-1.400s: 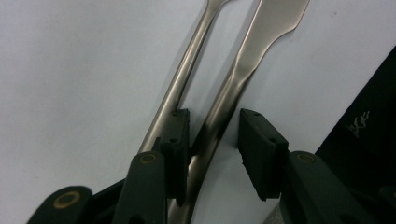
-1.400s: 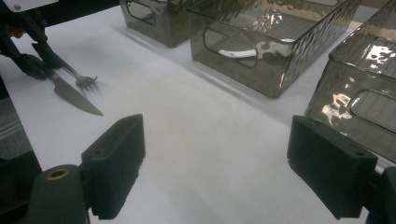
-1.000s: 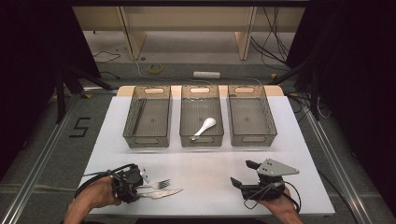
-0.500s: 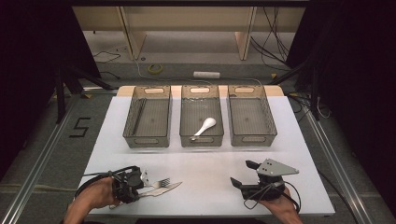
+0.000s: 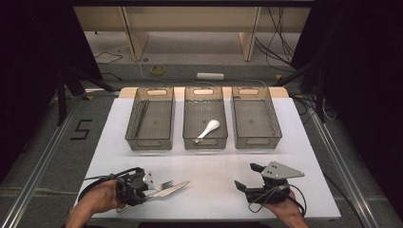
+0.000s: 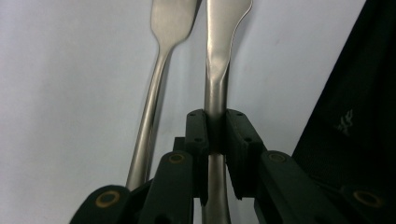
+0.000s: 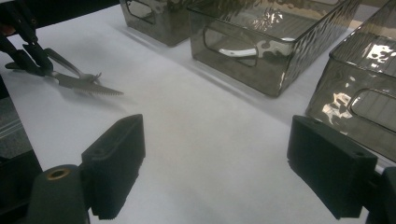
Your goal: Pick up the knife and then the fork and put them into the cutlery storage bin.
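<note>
My left gripper is at the near left of the white tabletop, its jaws just closed onto a steel knife. In the left gripper view the pads pinch the knife handle. A steel fork lies just left of the jaws, outside them. From the right gripper view the serrated knife blade points out over the table beside the fork. My right gripper rests at the near right, open, with nothing between its jaws.
Three smoky clear bins stand in a row at the back: left, middle and right. A white spoon lies in the middle bin. The table's near edge runs just behind both hands.
The left jaws have closed on the knife handle, and the blade has shifted slightly toward the bins, nearer the fork. The right gripper has not moved.
</note>
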`<state>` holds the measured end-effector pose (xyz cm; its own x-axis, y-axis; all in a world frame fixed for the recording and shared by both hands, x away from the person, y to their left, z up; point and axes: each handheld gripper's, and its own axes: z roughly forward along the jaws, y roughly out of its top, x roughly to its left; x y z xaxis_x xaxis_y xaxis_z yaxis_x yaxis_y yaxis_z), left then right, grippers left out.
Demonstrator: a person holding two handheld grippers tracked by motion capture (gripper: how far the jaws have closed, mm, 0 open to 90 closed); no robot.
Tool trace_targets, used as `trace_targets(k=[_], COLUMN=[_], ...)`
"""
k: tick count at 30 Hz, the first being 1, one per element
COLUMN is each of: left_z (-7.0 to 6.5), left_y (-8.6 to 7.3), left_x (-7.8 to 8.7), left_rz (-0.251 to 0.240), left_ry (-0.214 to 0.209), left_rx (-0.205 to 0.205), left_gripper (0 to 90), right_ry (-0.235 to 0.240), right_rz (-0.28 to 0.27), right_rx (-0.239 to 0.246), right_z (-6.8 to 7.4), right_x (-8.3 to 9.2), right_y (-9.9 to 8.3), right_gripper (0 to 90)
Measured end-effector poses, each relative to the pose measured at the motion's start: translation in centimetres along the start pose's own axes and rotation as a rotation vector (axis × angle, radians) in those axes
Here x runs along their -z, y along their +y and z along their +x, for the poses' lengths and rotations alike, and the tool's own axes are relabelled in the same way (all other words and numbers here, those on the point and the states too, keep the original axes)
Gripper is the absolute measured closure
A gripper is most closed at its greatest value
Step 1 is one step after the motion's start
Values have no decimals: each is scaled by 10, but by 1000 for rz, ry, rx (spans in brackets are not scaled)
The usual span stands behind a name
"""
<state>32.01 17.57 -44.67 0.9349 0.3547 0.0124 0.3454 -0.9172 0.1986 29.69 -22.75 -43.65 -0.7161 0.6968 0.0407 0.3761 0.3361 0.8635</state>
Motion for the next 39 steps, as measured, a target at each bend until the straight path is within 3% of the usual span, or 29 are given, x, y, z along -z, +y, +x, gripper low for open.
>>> trace_targets(k=[2,7,12,18,26,35,39], left_z=[-1,-1,1,2,5,9,7], left_y=[5,21,42,72,109,137,147], left_x=[4,11,14,13,13,9,7], left_rz=[-18,-77,-105,-108,-94,-70,-63], left_ry=[-11,1,-46,-59,-75,-92,-94], left_rx=[8,89,117,92,41,6,-10], left_gripper=[797,797,797,796,796,796,796], right_ry=[1,6,20,51,91,96,75], right_rz=[0,-2,-9,-20,-22,12,50], right_rx=[-1,3,11,48,138,283,374], right_z=[0,0,4,13,29,45,54], right_x=[0,-1,-2,-5,-8,-18,-28], right_y=[0,0,2,6,12,20,23], right_gripper=[201,201,202,202,204,210,225])
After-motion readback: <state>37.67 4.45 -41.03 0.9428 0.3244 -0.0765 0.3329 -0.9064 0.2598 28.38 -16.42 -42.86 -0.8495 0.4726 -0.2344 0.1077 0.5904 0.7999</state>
